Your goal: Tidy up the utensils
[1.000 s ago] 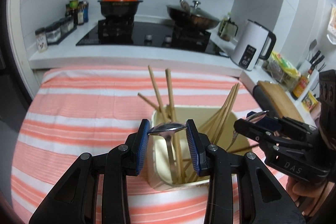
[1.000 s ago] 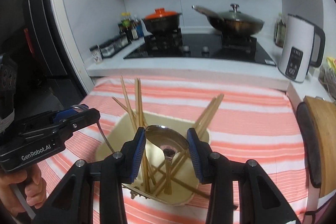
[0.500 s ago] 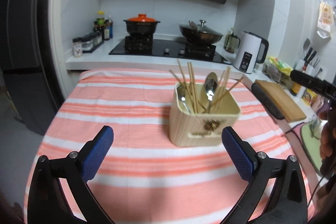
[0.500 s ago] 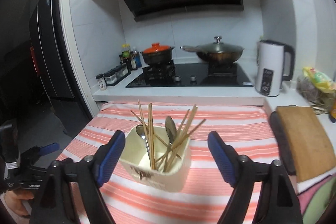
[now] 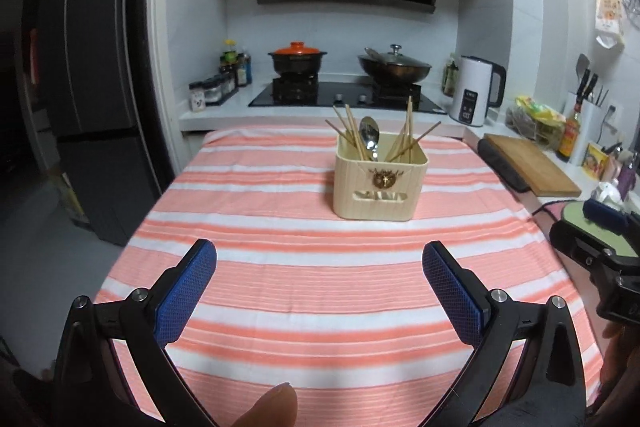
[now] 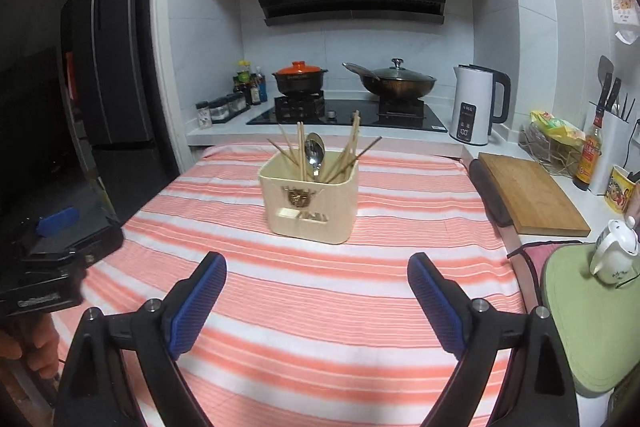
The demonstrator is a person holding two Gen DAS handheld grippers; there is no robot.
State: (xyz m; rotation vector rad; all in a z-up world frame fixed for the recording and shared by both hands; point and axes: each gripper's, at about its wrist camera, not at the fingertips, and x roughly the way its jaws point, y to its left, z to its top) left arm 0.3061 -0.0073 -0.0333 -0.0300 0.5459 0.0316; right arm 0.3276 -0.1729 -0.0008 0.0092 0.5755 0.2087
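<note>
- On the bench (image 5: pixel 280 291), which is covered by a cloth striped in orange and white, a cream utensil holder (image 5: pixel 381 185) is seen standing upright, toward the far end and well apart from both tongs.
- Inside the holder, wooden chopsticks (image 5: pixel 408 141) are found leaning at several angles, and a metal spoon (image 5: pixel 369 135) is set bowl-up among them.
- A gold emblem is carried on the near wall of the holder, with a slot handle cut below it.
- The left tongs (image 5: pixel 319 285) are held spread wide above the near part of the cloth; nothing is gripped between the blue pads (image 5: pixel 185 295).
- The right tongs (image 6: pixel 317 297) are likewise held wide apart and nothing is grasped by them; the holder (image 6: pixel 308 203) is framed between and beyond their fingers.
- From the left wrist view, the right tongs are glimpsed at the right edge, off the side of the cloth.
- From the right wrist view, the left tongs are glimpsed at the left edge, with fingers of the person's hand below.
- Behind the bench, a hob is seen with an orange-lidded pot (image 5: pixel 297 58) and a lidded wok (image 5: pixel 394 67).
- A white kettle (image 5: pixel 476 91) is placed to the right of the hob, and a wooden cutting board (image 5: pixel 530 165) is laid nearer, beside the cloth.
</note>
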